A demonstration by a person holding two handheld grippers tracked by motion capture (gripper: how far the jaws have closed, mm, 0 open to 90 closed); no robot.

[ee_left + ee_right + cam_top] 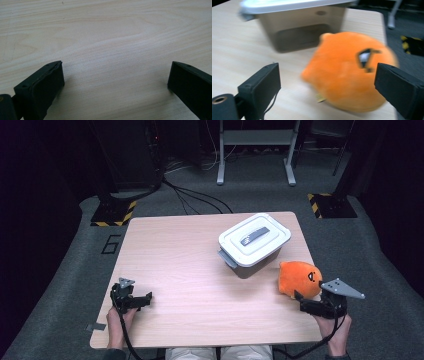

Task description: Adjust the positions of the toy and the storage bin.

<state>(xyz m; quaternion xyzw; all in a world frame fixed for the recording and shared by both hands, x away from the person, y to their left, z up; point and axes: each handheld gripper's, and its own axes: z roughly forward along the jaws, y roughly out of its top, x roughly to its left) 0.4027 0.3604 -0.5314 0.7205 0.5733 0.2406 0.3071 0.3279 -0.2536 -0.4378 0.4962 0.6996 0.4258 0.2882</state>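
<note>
A: How many things are on the table [200, 285]?

B: Two: one orange plush toy [299, 278] and one lidded plastic box [254, 244]. Two tools work over it, one in each hand.

A: Where is the toy?

B: Near the table's right edge, at about 4 o'clock from the box and just beside it, resting on the wood. In the right gripper view the toy [352, 72] sits ahead of and between the jaws, with the box [299, 27] behind it at 11 o'clock.

A: And the right tool [303, 301]?

B: Spread wide, gripping nothing; it sits at 6 o'clock from the toy, close to it.

A: The left tool [145, 299]?

B: Also wide open and empty, at the table's 8 o'clock corner, well apart from both things. The left gripper view shows bare wood between its jaws
</note>
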